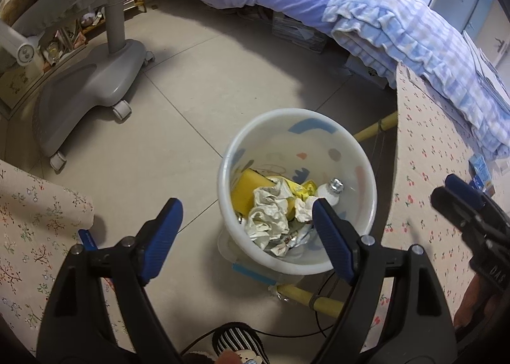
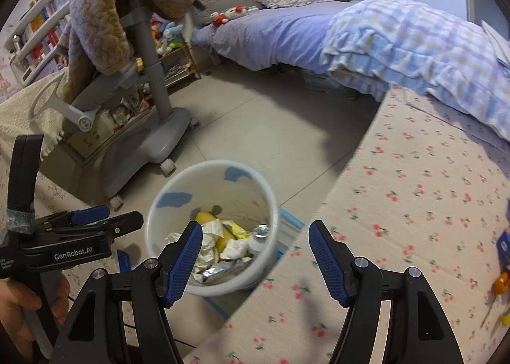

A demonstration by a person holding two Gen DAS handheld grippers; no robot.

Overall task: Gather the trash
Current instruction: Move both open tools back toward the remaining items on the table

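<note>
Both claws hang above the white bin (image 1: 296,195) on the floor, which serves as landmark. The left claw (image 1: 247,214) is released and empty; the right claw (image 2: 255,238) is likewise spread with nothing between its fingers. Collected trash lies inside the bin: crumpled paper (image 1: 271,214), a yellow wrapper (image 1: 245,193), foil and a small bottle (image 1: 330,192). Remaining litter, judged the next target, lies blurred on the cherry-print bench (image 2: 414,204), well to the right of the bin (image 2: 212,227). Withdrawing upward before swinging right should clear the bin rim and the bench edge beside it. Left of the bin a wheeled chair base (image 1: 89,90) bounds the open floor.
</note>
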